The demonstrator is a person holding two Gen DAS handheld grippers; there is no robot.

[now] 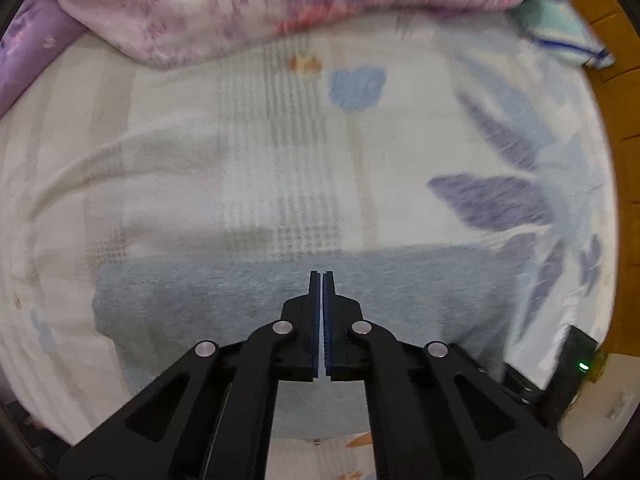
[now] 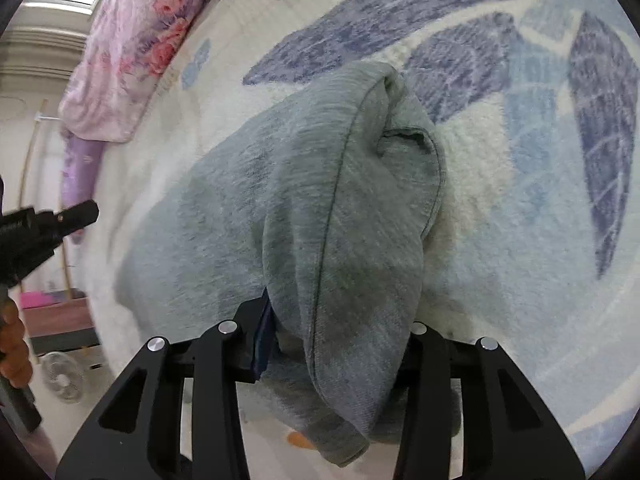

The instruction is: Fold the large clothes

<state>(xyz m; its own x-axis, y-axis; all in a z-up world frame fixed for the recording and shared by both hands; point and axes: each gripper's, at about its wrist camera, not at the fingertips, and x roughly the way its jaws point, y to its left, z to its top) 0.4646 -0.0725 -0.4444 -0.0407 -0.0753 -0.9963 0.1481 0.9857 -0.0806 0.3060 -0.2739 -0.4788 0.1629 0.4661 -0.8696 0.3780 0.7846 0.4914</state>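
A pale bedspread (image 1: 280,140) with blue leaf prints covered the bed; a pink floral blanket (image 1: 260,4) lay bunched at its far edge. The left gripper (image 1: 322,276) hung above the flat part of the grey sweatshirt (image 2: 248,208), jaws pressed together, empty. The right gripper (image 2: 340,332) had a raised fold of the sweatshirt draped between its half-parted jaws; whether the pads pinched it could not be told.

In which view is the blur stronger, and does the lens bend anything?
Left wrist view: the pink blanket and bedsheet are smeared by motion, while the left gripper stays sharp. Right wrist view: the grey garment shows clear weave, blur is milder; the fisheye curves the bed edge in both.
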